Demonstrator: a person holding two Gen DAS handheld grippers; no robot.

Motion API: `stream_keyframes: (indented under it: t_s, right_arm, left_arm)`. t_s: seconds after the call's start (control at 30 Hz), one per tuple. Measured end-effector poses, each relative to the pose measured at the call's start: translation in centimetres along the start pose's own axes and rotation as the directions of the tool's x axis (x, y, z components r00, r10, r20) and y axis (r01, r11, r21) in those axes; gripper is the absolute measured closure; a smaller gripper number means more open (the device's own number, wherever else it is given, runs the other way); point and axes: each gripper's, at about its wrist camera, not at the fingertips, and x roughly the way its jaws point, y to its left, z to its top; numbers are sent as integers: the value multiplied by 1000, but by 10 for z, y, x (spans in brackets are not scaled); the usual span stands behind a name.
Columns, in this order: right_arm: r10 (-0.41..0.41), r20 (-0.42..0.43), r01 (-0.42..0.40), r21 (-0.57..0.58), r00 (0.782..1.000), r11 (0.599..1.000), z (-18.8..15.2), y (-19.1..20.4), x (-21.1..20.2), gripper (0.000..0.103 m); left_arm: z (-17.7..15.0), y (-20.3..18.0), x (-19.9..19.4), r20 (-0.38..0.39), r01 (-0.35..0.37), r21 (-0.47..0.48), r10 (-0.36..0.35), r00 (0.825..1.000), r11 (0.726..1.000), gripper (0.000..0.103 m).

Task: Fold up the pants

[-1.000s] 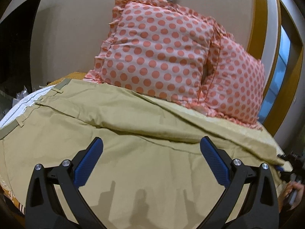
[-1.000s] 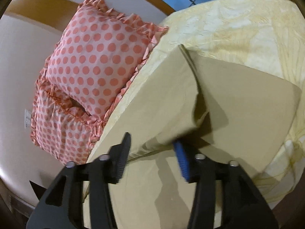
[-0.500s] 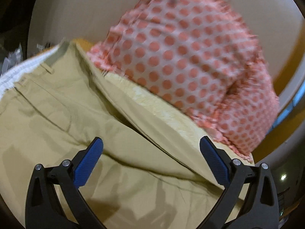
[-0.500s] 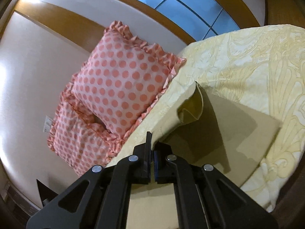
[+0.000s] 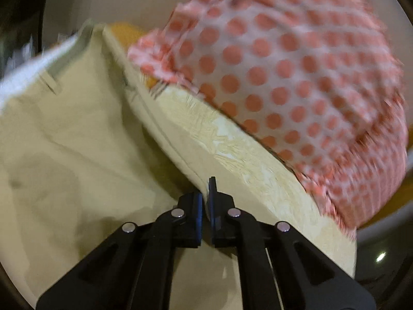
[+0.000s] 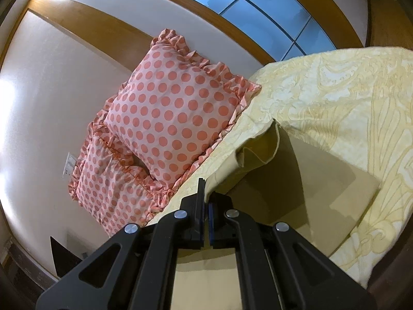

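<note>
Left hand-held gripper [image 5: 205, 193]: black linkage frame, blue pads, jaws pinched together on a seamed edge of the khaki pants [image 5: 77, 139]. It points forward and upward along the raised fabric edge, which runs diagonally away from the pads toward the upper left. The left wrist view is blurred.

Right hand-held gripper [image 6: 205, 196]: same build, jaws clamped on a fold of the pants [image 6: 258, 152] near the leg end. It is tilted so that the bed appears steeply slanted. The pinched cloth rises from the pads and curls over into a loose loop just beyond them.

Pants: khaki, spread on the bed. Waistband with a belt loop [image 5: 50, 84] lies at upper left in the left wrist view. A flat trouser leg panel [image 6: 335, 188] lies under the lifted fold in the right wrist view, in its shadow.

Bedspread [image 6: 348, 98]: pale yellow, with a woven leaf pattern, under the pants.

Pillows: two, pink with coral dots and ruffled edges. The upper pillow [image 6: 175, 118] leans against the wall at the head of the bed. The lower pillow [image 6: 108, 180] sits beside it and touches it.

Window [image 6: 271, 5]: blue panes in a wooden frame, above the bed.

Wall socket plate [image 6: 69, 165]: white, beside the lower pillow.
</note>
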Motion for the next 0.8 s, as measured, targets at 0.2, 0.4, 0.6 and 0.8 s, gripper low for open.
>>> stream_keyframes:
  t_s: [0.2,0.4,0.6,0.8]
  right_arm:
    - [-50,40,50,5,998,999,2,-16,-24,101]
    - [-127,1,126,50,992,991,-13,-44,-28,101]
    - [-175,3,175,79,984,981,-25,-58,-40,101]
    - [-307,23,306,15,952,952,-30,-49,-52,73]
  left_arm:
    - [-78,24,-132,143,92,84,-104,984,992,98]
    - [-162,74,-155,88,36,35,-39,995,999,98]
    - [-193,94,-151,72,38,-14,-37,997,999,99]
    - [-207,92,-160,137,16,37,-21,990,999,87]
